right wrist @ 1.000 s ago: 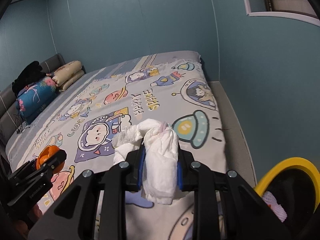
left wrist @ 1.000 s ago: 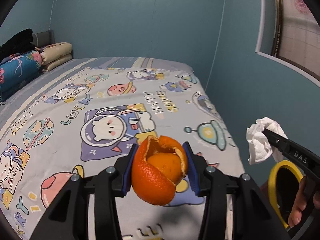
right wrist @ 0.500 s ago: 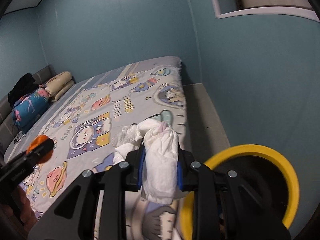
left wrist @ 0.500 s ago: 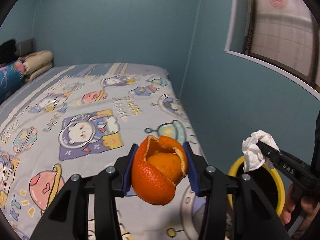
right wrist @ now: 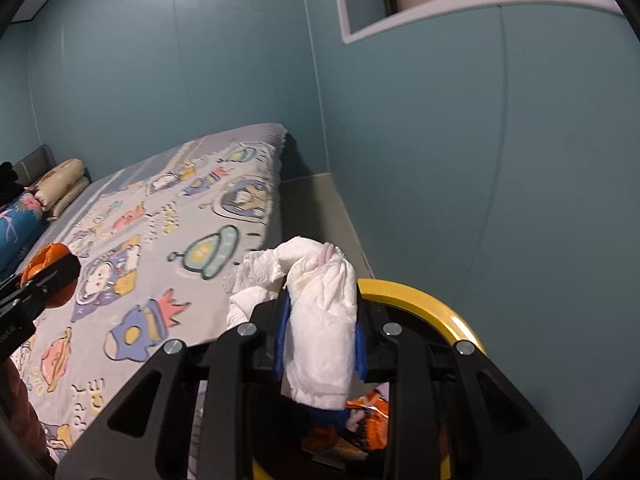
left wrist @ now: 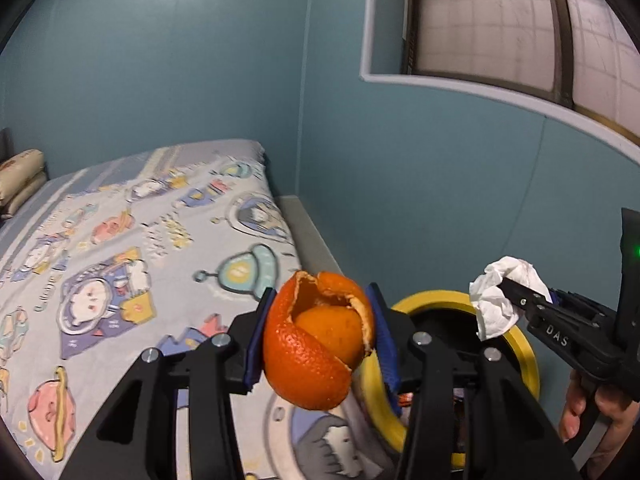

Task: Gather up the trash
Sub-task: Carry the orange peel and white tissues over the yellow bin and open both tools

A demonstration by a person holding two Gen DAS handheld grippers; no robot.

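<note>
Left fingers: the left gripper (left wrist: 320, 332) has its blue pads (left wrist: 256, 344) pressed on both flanks of an orange peel (left wrist: 316, 340), a torn, cup-shaped shell with a rounded orange piece sitting inside it.
Right fingers: the right gripper (right wrist: 320, 336) is clamped narrowly on a wad of white tissue (right wrist: 320, 320); loose folds spill out to the left and hang below the pads.
Peel, handling: judged light and springy, with a waxy skin that could slide. The thin torn rim would likely crack under a hard pinch, so the wide flanks are the better hold. Whether the inner piece is loose cannot be told.
Tissue, handling: soft, nearly weightless and crushable. It holds anywhere on its bulk, though it may cling to the pads on release.
Where the peel is: in the air over the bed's right edge, near its foot corner, just short of the bin (left wrist: 516, 336).
Where the tissue is: above the bin's yellow rim, by the wall side, over the opening.
Bin: a dark tub with a yellow ring, on the floor between the bed (left wrist: 120, 240) and the blue wall (left wrist: 440, 200). Orange and blue scraps lie inside.
Step in hand: carrying both pieces to the bin; the tissue looks ready to drop first.
Risk: the peel let go now would probably land on the bedsheet.
</note>
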